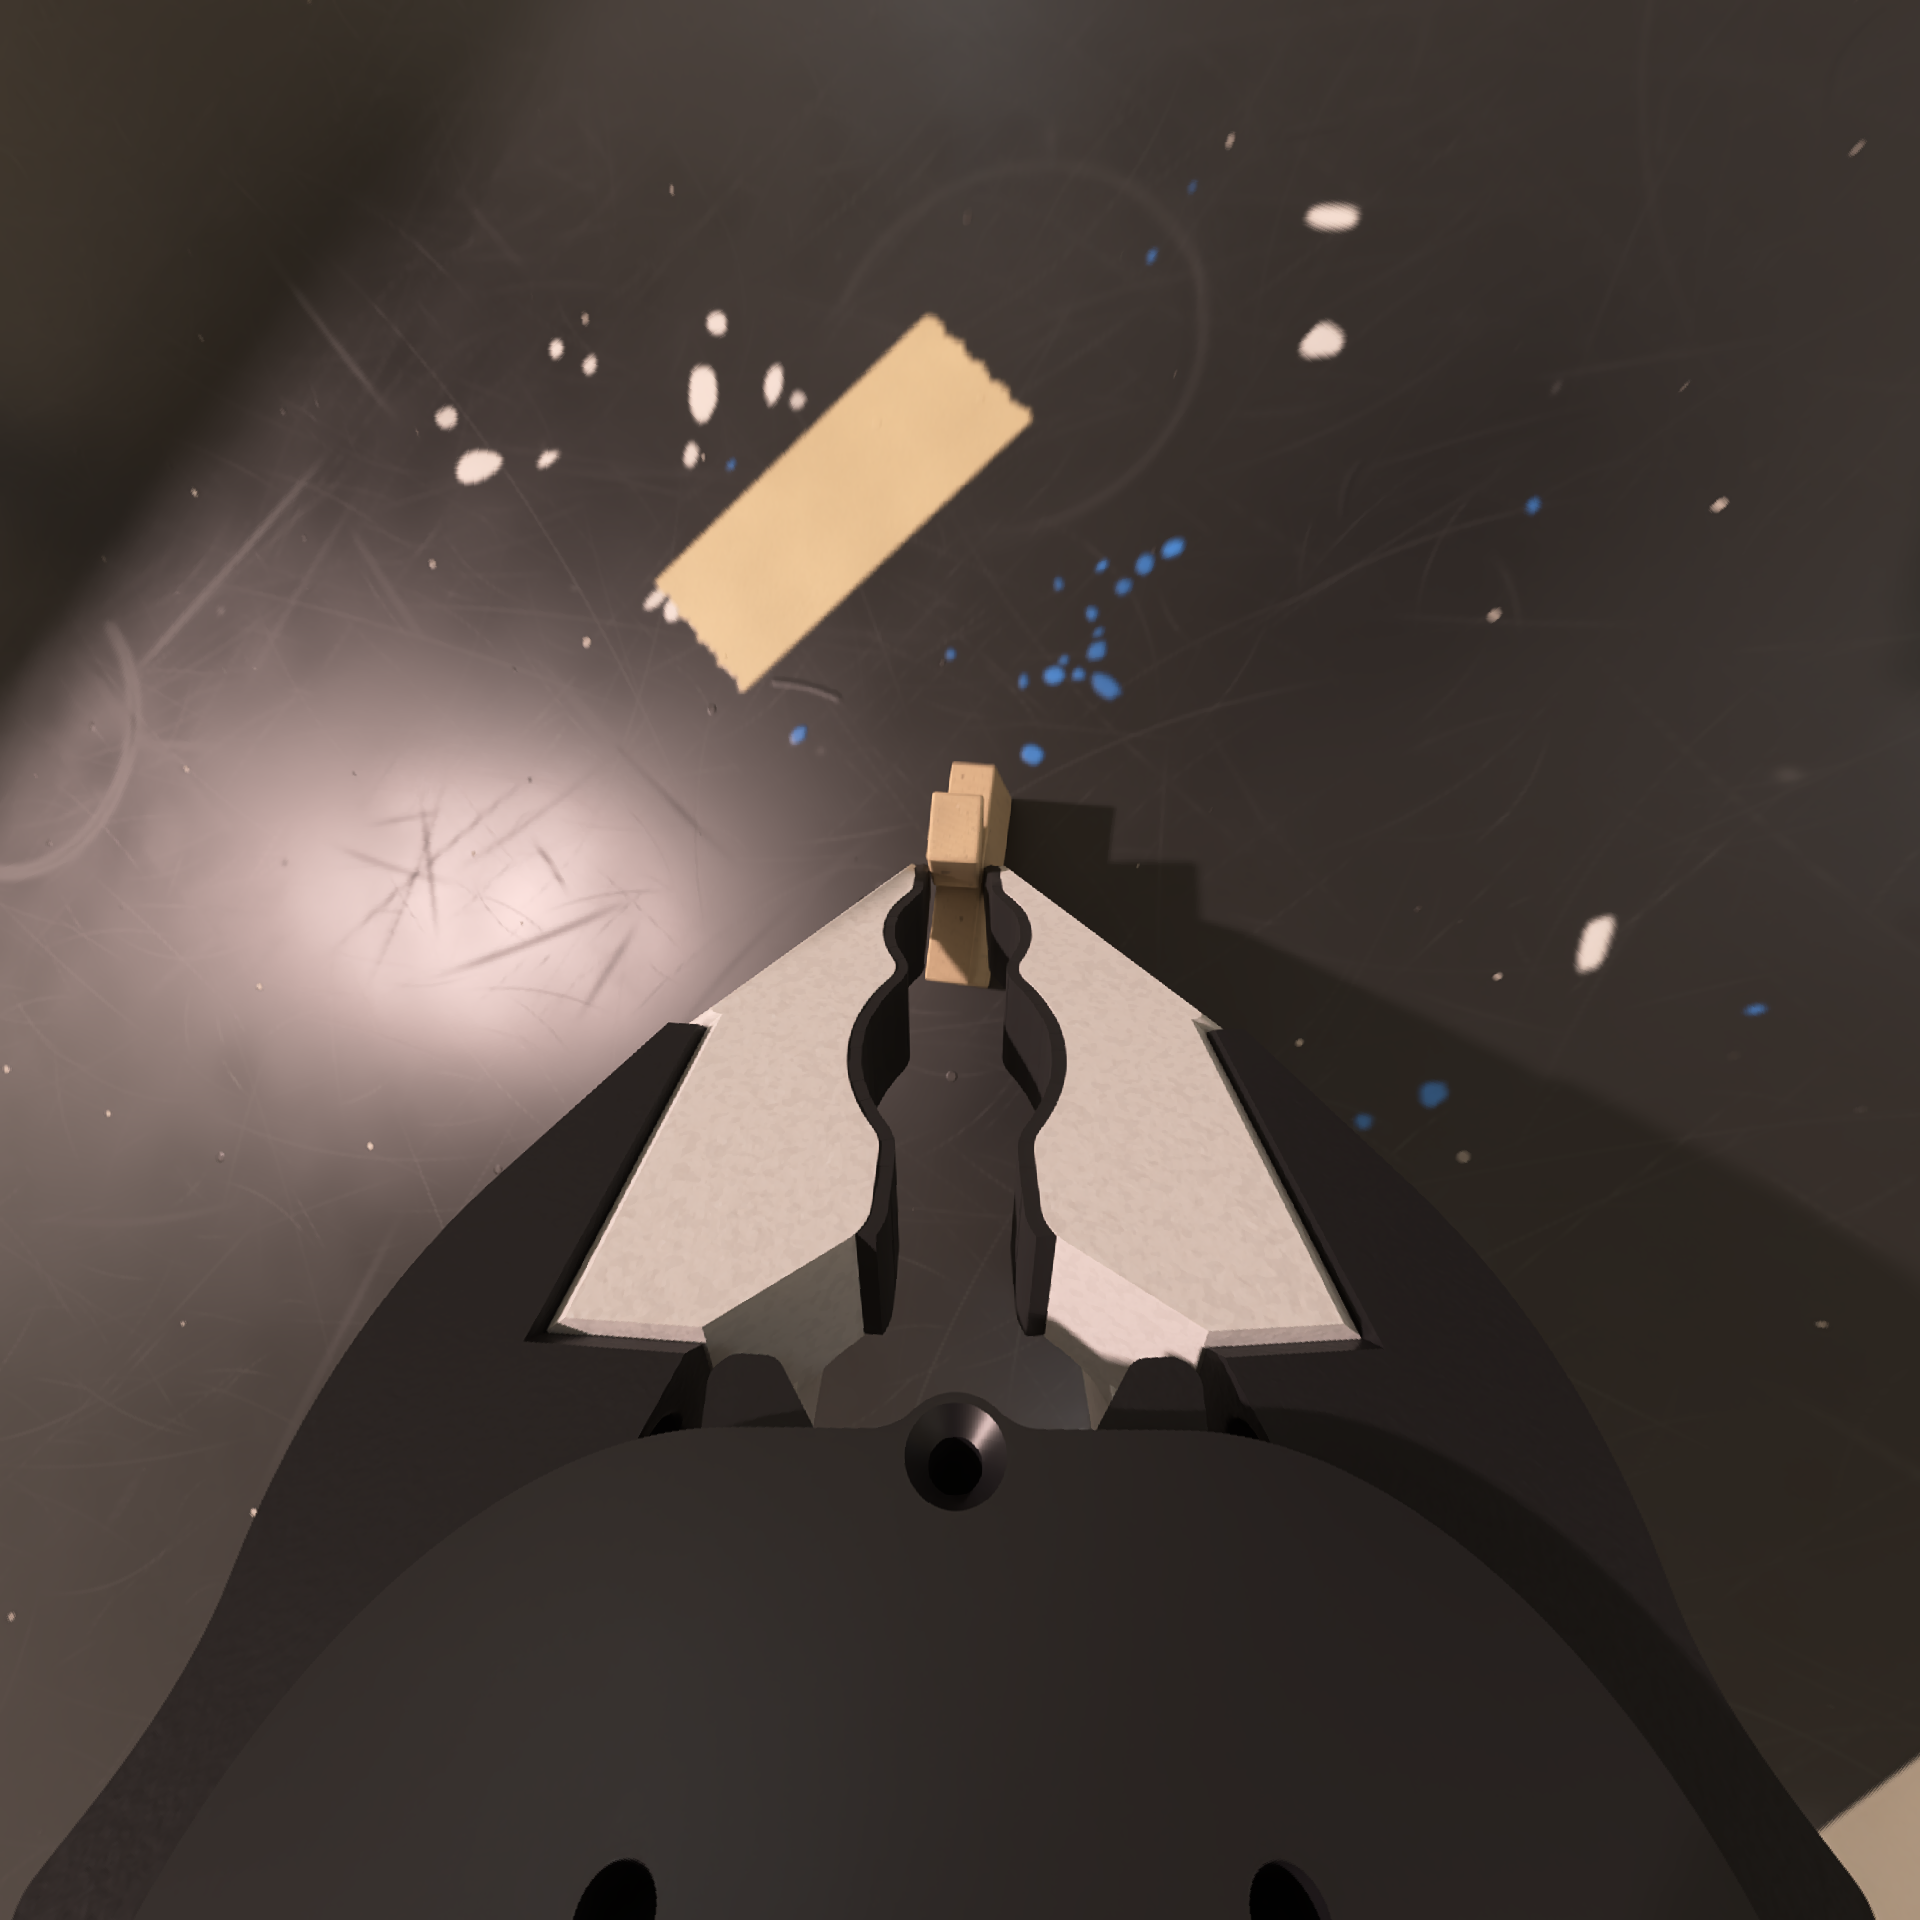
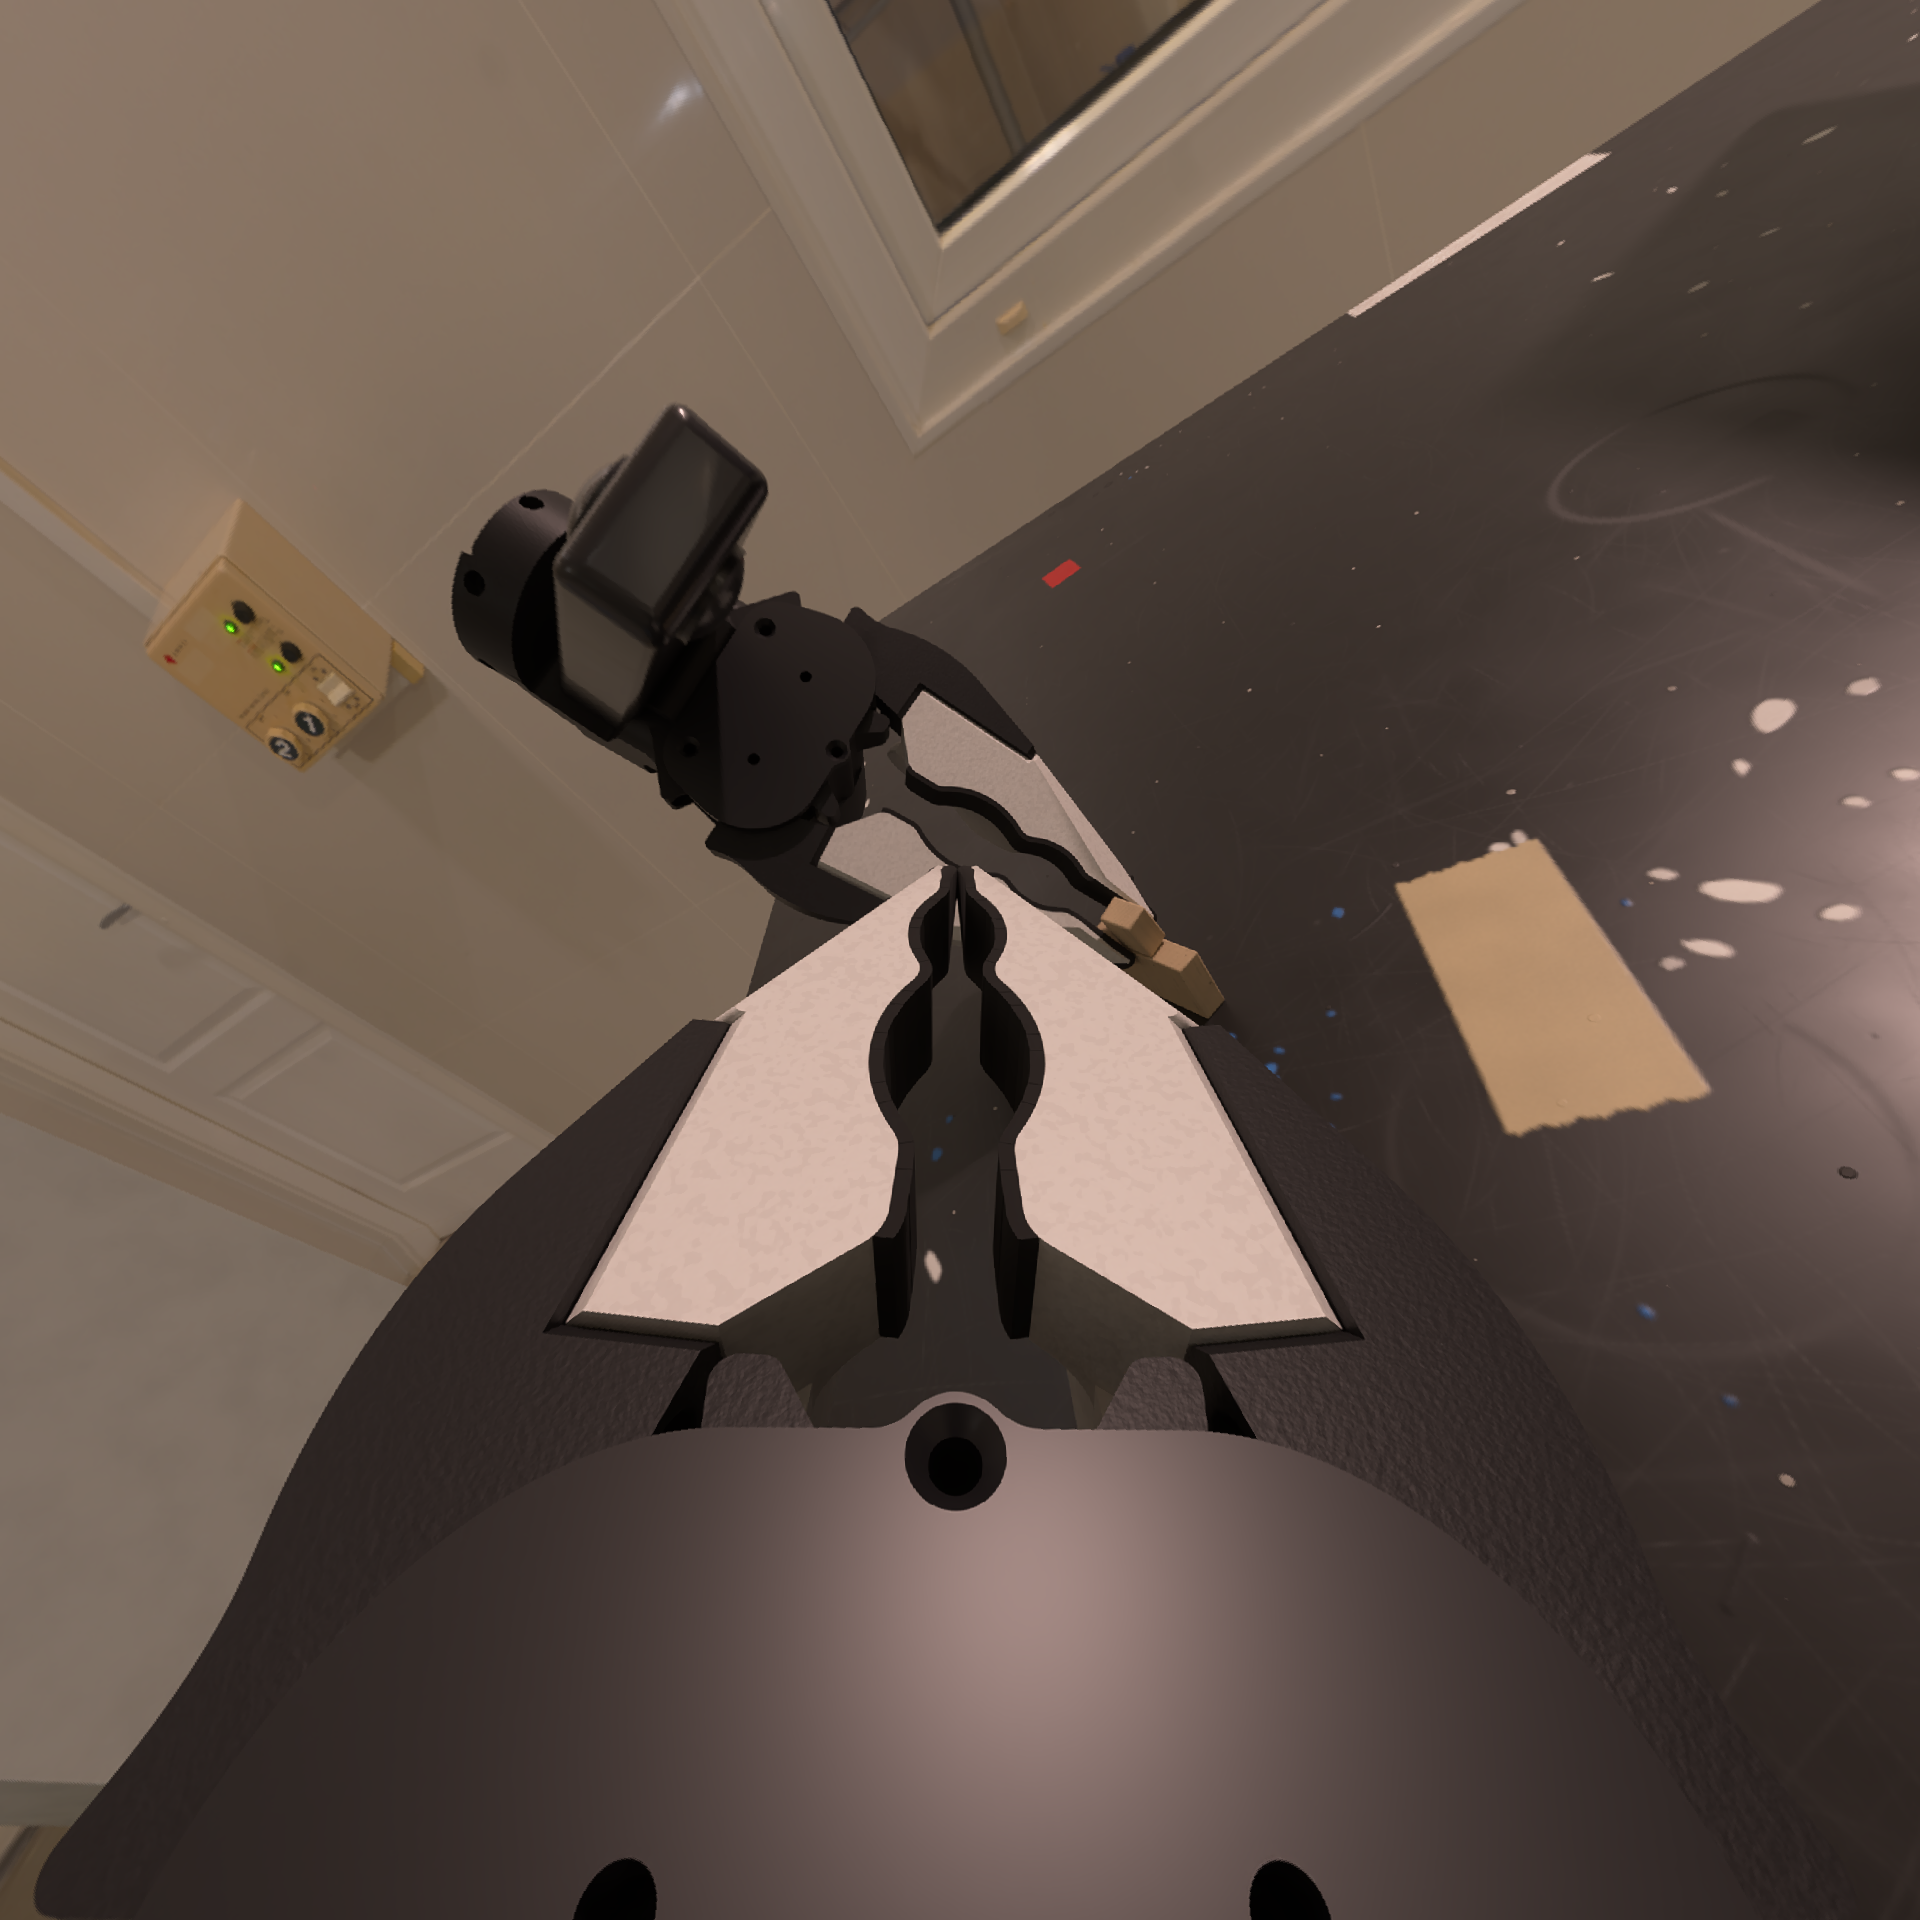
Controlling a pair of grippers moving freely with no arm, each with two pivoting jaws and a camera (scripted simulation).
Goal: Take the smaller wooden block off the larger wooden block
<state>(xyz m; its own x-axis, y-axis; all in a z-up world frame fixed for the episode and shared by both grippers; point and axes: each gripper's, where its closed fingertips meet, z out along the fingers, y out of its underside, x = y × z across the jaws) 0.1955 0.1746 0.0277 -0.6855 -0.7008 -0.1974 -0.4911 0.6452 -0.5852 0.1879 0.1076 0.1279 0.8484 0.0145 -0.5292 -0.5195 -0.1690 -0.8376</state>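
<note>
Left tool (image 1: pixel 956 883) pinches the smaller block (image 1: pixel 954 831), which sits on the larger block (image 2: pixel 1190 971) on the table (image 1: pixel 1455 623); right tool (image 2: pixel 956 883), closed and empty, hovers nearby.

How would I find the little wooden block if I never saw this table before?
Start at the dark, paint-speckled table and find the big strip of tan tape stuck flat on it. Just beside it, the left gripper reaches down to two pale wooden blocks. The smaller wooden block is the upper one, pinched at the gripper's tips, next to the larger wooden block resting on the table.
</note>
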